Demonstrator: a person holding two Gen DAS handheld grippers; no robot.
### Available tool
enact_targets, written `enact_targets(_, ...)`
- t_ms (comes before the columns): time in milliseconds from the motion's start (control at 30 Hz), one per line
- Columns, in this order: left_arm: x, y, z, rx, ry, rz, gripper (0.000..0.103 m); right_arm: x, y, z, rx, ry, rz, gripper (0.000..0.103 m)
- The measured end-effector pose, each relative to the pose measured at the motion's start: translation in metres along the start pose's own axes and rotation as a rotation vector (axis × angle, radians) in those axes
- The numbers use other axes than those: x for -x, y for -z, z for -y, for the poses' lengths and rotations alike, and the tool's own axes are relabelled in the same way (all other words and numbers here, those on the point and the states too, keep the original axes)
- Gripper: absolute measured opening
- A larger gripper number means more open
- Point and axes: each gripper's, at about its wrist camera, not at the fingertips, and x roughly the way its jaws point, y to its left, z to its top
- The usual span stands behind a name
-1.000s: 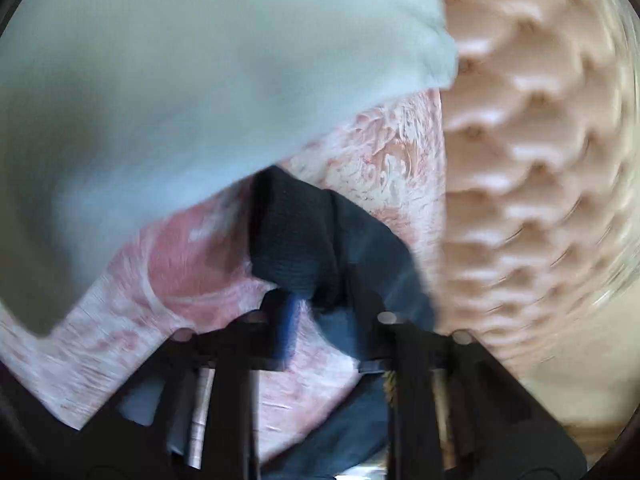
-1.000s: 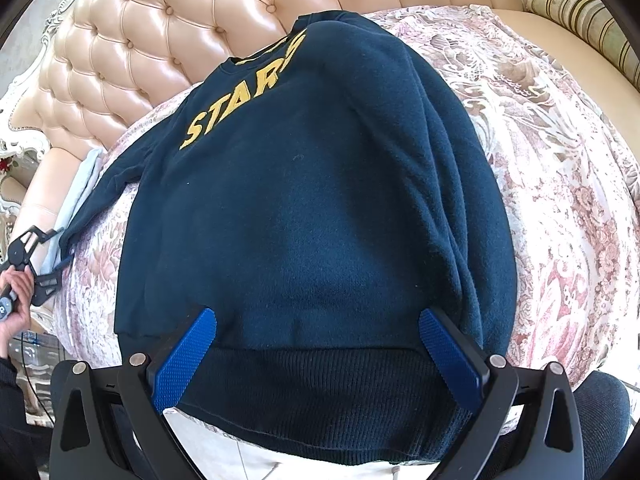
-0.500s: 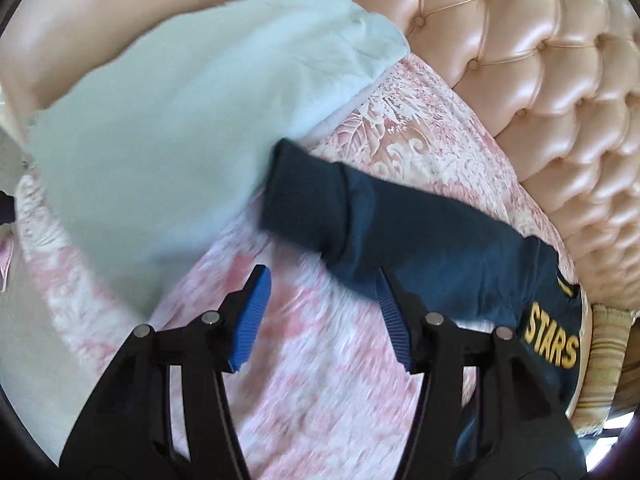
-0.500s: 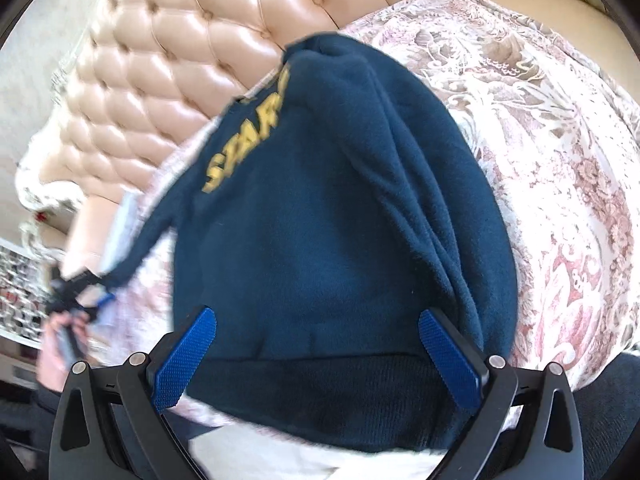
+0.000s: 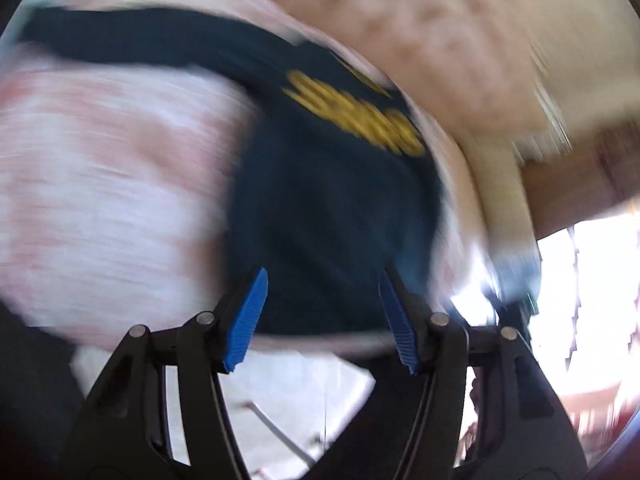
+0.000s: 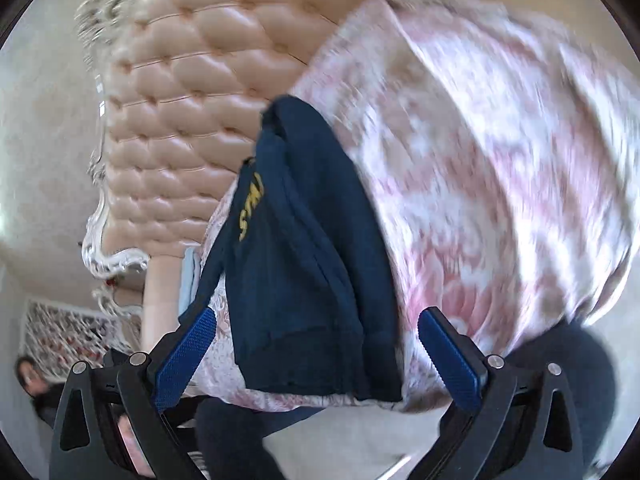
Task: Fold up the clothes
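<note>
A: Status on the fold?

B: Early. Navy sweatshirt (image 6: 308,264) lies on the bed (image 6: 500,168), yellow chest lettering up. In the right wrist view one side looks turned in over the body, with a ridge running along it. The other sleeve (image 5: 132,36) is stretched straight out across the floral cover in the left wrist view. I judge that sleeve and the hem-to-collar fold are left.

A: Claws?

B: Left claw (image 5: 324,316) empty, jaws opening, nothing between the pads; the sweatshirt is only behind them. View is heavily blurred. Right claw (image 6: 316,356) spread wide, released, nothing between its pads, ribbed hem (image 6: 320,364) framed between them but not touched, as far as I can tell.

A: Edges, clearance?

B: Hem sits right at the near bed edge, floor below it. Tufted headboard (image 6: 180,112) close behind the collar, so little room that way. Plenty of bare cover on the side away from the outstretched sleeve. Light blue cloth (image 6: 188,280) at the bed's far corner, near the sleeve cuff. A person shows at the lower left of the right wrist view, well apart from the garment.
</note>
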Motion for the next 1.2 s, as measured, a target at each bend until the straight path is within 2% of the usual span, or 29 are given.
enact_targets(33, -0.02, 0.005, 0.018, -0.037, 0.029, -0.051, 0.062, -0.004, 0.002, 0.005, -0.025, -0.022, -0.004, 0.094)
enact_targets(67, -0.042, 0.01, 0.034, -0.056, 0.073, -0.111, 0.062, -0.005, 0.003, 0.01, -0.049, -0.046, -0.008, 0.083)
enact_targets(100, -0.069, 0.016, 0.043, -0.012, 0.153, -0.196, 0.062, -0.004, 0.005, 0.015, -0.07, -0.061, -0.009, 0.074)
enact_targets(167, -0.115, 0.028, 0.044, 0.179, 0.284, -0.359, 0.062, -0.001, 0.007, 0.024, -0.112, -0.09, -0.01, 0.067)
enact_targets(200, -0.138, 0.035, 0.043, 0.273, 0.313, -0.406, 0.062, 0.0, 0.01, 0.025, -0.121, -0.084, -0.008, 0.067)
enact_targets(333, -0.184, 0.047, 0.039, 0.401, 0.265, -0.418, 0.062, 0.01, 0.012, 0.02, -0.133, -0.085, 0.019, 0.069)
enact_targets(467, -0.202, 0.05, 0.047, 0.448, 0.258, -0.38, 0.062, 0.023, 0.012, 0.011, -0.081, -0.06, 0.035, 0.07)
enact_targets(567, -0.208, 0.049, 0.052, 0.473, 0.245, -0.348, 0.061, 0.031, 0.013, 0.011, -0.078, -0.085, 0.044, 0.073)
enact_targets(633, -0.211, 0.049, 0.053, 0.478, 0.221, -0.343, 0.034, 0.032, 0.012, 0.011, -0.082, -0.101, 0.044, 0.074)
enact_targets(667, -0.208, 0.049, 0.054, 0.468, 0.219, -0.332, 0.008, 0.031, 0.012, 0.012, -0.086, -0.102, 0.04, 0.075)
enact_targets(767, -0.194, 0.043, 0.051, 0.471, 0.243, -0.265, 0.007, 0.026, 0.014, 0.014, -0.101, -0.1, 0.028, 0.08)
enact_targets(1033, -0.147, 0.02, 0.049, 0.496, 0.34, -0.135, 0.007, 0.009, 0.015, 0.012, -0.114, -0.107, -0.012, 0.082)
enact_targets(1200, -0.137, -0.001, 0.032, 0.539, 0.358, -0.069, 0.007, -0.013, 0.013, 0.01, -0.094, -0.047, -0.049, 0.082)
